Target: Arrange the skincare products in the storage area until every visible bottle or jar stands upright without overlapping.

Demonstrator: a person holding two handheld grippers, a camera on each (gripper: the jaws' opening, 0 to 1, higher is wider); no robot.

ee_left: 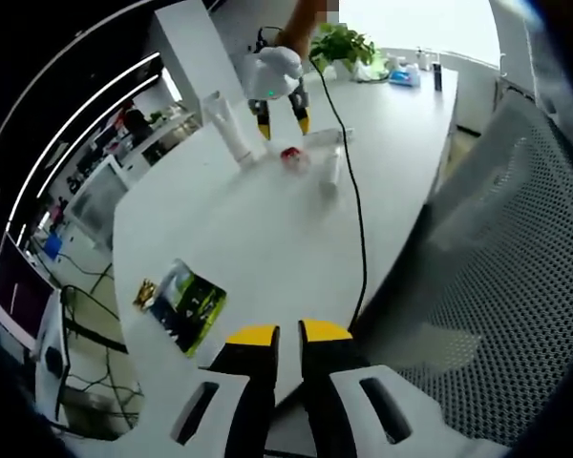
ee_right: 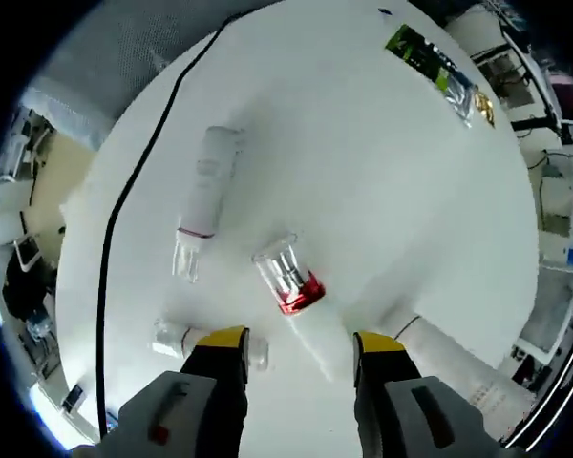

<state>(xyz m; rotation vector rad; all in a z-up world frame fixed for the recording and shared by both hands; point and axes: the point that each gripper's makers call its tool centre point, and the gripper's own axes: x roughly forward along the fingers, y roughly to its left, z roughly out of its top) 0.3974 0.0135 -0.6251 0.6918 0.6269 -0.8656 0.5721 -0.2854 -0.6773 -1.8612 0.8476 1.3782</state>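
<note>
In the right gripper view my right gripper [ee_right: 301, 342] hangs open just above the white table [ee_right: 382, 172]. A clear bottle with a red end [ee_right: 288, 277] lies on its side just ahead of the jaws. A white tube with a clear cap [ee_right: 205, 196] lies flat to the left. A small clear bottle [ee_right: 177, 336] lies beside the left jaw, and a second white tube [ee_right: 458, 367] is at the lower right. In the left gripper view my left gripper [ee_left: 288, 334] is shut and holds nothing, near the table's edge. Far across, the right gripper [ee_left: 283, 122] hovers over the red-ended bottle [ee_left: 291, 157].
A black cable [ee_left: 353, 200] runs across the table past the products. A green packet [ee_left: 186, 305] lies near my left gripper. A potted plant [ee_left: 342, 43] and small items stand at the far end. A mesh chair [ee_left: 516, 267] is on the right. Desks and monitors lie beyond the table.
</note>
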